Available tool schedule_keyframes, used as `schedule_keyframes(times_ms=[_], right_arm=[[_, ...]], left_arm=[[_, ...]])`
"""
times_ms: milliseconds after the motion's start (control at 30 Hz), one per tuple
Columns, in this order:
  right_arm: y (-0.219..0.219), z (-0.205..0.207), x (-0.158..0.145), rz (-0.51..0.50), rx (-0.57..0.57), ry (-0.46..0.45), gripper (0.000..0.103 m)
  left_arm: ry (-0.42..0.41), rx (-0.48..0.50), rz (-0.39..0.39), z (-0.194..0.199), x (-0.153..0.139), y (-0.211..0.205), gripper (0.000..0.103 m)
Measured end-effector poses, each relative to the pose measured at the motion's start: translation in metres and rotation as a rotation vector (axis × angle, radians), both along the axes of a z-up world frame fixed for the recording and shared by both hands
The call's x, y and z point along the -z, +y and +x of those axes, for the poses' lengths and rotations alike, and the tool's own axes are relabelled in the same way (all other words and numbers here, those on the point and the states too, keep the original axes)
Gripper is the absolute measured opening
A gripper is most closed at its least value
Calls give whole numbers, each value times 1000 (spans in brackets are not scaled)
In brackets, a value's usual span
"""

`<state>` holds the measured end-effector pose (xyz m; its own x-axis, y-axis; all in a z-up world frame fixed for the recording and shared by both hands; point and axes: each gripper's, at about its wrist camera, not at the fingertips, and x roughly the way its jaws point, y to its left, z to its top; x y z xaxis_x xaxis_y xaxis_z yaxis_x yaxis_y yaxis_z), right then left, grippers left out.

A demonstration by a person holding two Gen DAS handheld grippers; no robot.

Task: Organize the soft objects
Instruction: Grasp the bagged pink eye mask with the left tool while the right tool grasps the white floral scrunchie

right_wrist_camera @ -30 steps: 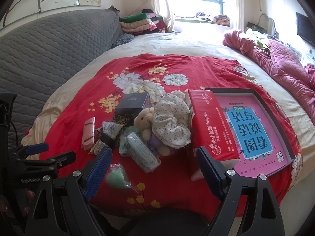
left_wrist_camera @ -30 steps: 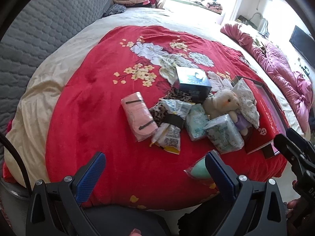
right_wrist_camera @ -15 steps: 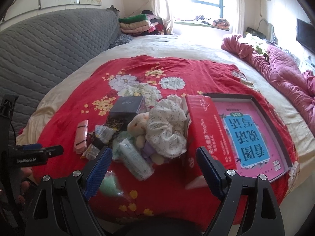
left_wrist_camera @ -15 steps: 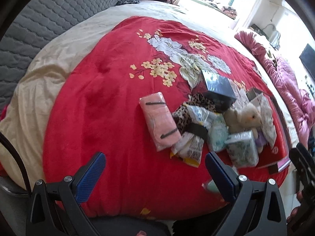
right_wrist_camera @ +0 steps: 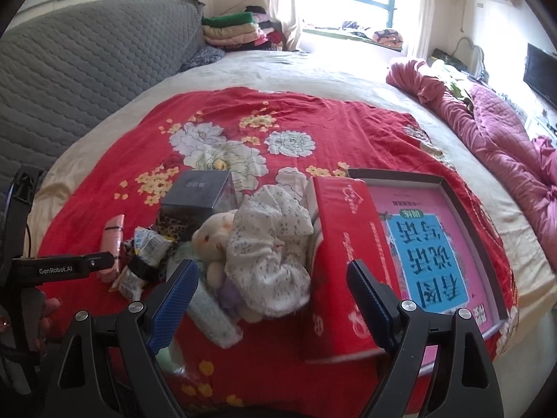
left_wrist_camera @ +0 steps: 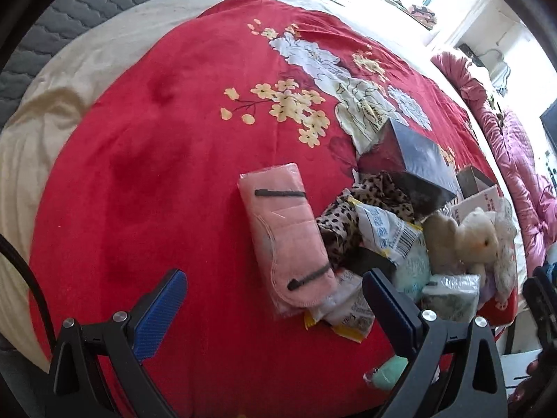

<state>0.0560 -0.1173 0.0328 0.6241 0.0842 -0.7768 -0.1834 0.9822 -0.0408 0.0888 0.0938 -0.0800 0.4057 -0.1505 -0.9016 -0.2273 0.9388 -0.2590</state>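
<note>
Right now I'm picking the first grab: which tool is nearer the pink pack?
Left. The left tool hovers open just before the pink pack; the right tool faces the red box.

Red blanket (left_wrist_camera: 146,160) looked plush, matt cloth; pink pack (left_wrist_camera: 285,237) wrapped in glossy clear plastic; dark box (left_wrist_camera: 417,156) smooth, shiny; stuffed toy (left_wrist_camera: 477,240) fuzzy.
</note>
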Motion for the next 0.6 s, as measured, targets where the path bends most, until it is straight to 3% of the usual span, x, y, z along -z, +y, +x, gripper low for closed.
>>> schedule_keyframes(times_ms=[200, 267, 333, 467, 500, 600], right_arm=[[12, 16, 15, -41, -27, 15, 87], [15, 20, 18, -40, -35, 19, 78], [16, 24, 21, -42, -37, 22, 59], [15, 26, 22, -31, -31, 10, 43], [14, 26, 21, -23, -29, 2, 34], [10, 24, 18, -2, -24, -10, 27]], left_arm=[[3, 0, 1, 6, 3, 4, 102], [3, 4, 2, 8, 4, 4, 101], [6, 6, 3, 9, 5, 4, 101], [10, 1, -11, 12, 10, 6, 101], [13, -1, -11, 12, 11, 6, 99], [16, -15, -14, 12, 16, 7, 93]])
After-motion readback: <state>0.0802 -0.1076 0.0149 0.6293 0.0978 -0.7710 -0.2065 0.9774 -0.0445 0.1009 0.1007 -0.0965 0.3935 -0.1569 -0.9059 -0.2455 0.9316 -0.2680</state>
